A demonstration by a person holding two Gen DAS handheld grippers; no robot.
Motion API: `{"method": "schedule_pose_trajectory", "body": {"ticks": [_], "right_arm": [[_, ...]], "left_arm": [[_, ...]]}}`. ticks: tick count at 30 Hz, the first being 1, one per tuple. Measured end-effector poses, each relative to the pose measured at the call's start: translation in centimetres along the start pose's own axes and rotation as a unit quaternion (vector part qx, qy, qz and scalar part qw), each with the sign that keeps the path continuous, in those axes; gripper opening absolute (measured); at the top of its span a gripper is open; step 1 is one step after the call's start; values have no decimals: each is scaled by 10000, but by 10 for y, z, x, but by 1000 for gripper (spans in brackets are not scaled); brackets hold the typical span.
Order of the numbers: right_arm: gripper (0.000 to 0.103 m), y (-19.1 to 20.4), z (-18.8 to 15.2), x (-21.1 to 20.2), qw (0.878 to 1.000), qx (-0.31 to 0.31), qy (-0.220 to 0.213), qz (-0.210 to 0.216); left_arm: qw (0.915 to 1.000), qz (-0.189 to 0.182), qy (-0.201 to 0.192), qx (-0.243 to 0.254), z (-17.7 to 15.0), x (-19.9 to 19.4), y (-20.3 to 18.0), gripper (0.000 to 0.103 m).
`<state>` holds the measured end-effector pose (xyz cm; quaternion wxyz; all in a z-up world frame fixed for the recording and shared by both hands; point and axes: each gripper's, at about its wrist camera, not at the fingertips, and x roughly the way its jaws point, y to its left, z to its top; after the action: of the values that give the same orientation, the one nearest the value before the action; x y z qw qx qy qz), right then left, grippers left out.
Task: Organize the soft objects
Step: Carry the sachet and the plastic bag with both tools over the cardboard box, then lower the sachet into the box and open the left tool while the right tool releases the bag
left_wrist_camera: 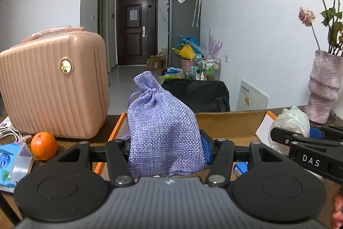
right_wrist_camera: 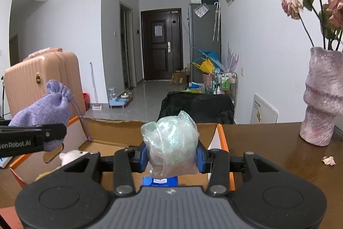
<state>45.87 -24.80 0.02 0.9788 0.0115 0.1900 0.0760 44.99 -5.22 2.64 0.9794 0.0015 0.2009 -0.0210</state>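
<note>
My left gripper (left_wrist_camera: pixel 166 151) is shut on a purple woven drawstring pouch (left_wrist_camera: pixel 163 130) and holds it upright above the open cardboard box (left_wrist_camera: pixel 231 123). The pouch also shows at the left of the right wrist view (right_wrist_camera: pixel 45 111). My right gripper (right_wrist_camera: pixel 171 156) is shut on a crumpled clear plastic bag (right_wrist_camera: pixel 171 141), held above the same box (right_wrist_camera: pixel 111 132). That bag and the right gripper's fingers (left_wrist_camera: pixel 304 138) show at the right of the left wrist view. Inside the box lie a white soft object (right_wrist_camera: pixel 70 156) and a blue packet (right_wrist_camera: pixel 160 180).
A pink ribbed case (left_wrist_camera: pixel 53 83) stands on the table at the left, with an orange (left_wrist_camera: pixel 44 145) and a tissue pack (left_wrist_camera: pixel 12 162) in front. A pink vase (right_wrist_camera: pixel 321 98) with dried roses stands at the right, a fallen petal (right_wrist_camera: pixel 329 160) near it.
</note>
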Motion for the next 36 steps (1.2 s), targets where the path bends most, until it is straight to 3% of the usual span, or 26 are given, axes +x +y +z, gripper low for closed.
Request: {"method": "schedule_pose_trajectory", "body": {"ticks": [4,9,10,13,15,17,36], "right_arm": [[43,-1,-3,9,9999,-16,151,-4],[52,1,-7,12,9996,-71,264,11],[59,2,-7,11,9996,-70,277,25],[80,1,-8,9,9996,-23,270,19],[89,-1,-8,9,9997,10,249,-11],[102,-3,-8,9,9997,73,242,-19],[103,2,-11,-5,9998,35,121,-124]], "left_arm": [[9999,61,110,25,-4,7,0,56],[9997,33,219,132,-6,10,-1,60],[9996,76,220,146,-7,10,-1,61],[9996,117,225,103,-7,11,2,82],[9995,256,187,63,-6,9,4,102],[9992,373,118,17,-5,7,6,103],[9990,417,-13,-124,-4,-6,13,103]]}}
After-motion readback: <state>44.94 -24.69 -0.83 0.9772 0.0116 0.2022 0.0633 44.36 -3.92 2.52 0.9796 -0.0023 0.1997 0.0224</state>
